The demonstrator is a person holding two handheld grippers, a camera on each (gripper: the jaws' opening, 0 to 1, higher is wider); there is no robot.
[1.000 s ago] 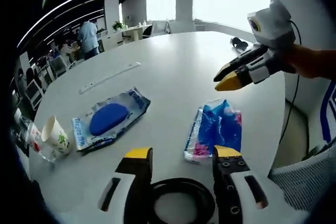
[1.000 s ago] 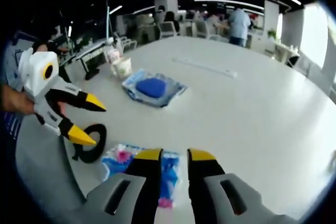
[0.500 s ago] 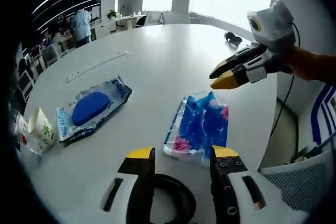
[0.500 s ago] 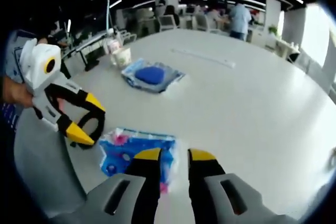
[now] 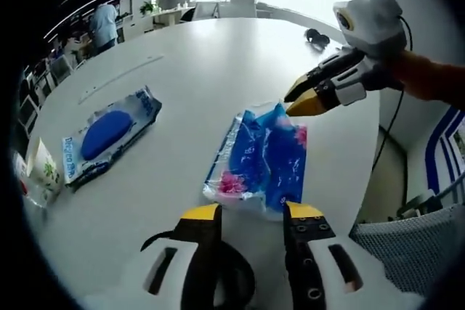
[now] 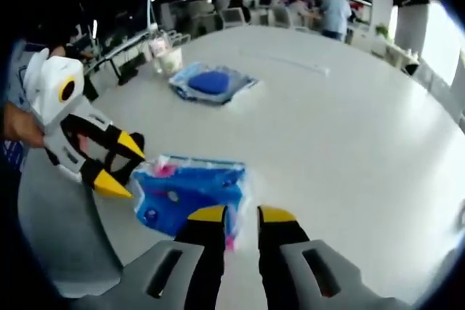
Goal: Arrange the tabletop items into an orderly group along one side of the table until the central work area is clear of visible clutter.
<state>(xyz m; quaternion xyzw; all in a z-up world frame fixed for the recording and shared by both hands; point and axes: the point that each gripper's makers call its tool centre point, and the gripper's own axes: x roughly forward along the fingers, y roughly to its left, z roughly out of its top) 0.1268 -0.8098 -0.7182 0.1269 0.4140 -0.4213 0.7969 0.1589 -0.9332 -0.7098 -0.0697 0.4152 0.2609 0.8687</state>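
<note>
left gripper view: the left hand-held gripper [image 5: 251, 215] is seen with its jaws apart and nothing between them, over a white counter [image 5: 196, 92]. a blue and pink plastic packet [image 5: 261, 157] lies just beyond the jaw tips. a black ring [image 5: 236, 288] lies under the jaws. the right hand-held gripper [image 5: 298, 99] is seen at the packet's far corner, jaws slightly parted. a blue sponge pack [image 5: 105, 132] lies further left, near a paper cup [image 5: 43, 172].

right gripper view: the right hand-held gripper [image 6: 240, 215] is held slightly open, empty, its tips at the packet's [image 6: 185, 190] edge. the left hand-held gripper [image 6: 120, 165] is seen at the packet's left end, the sponge pack [image 6: 211, 81] beyond.
</note>
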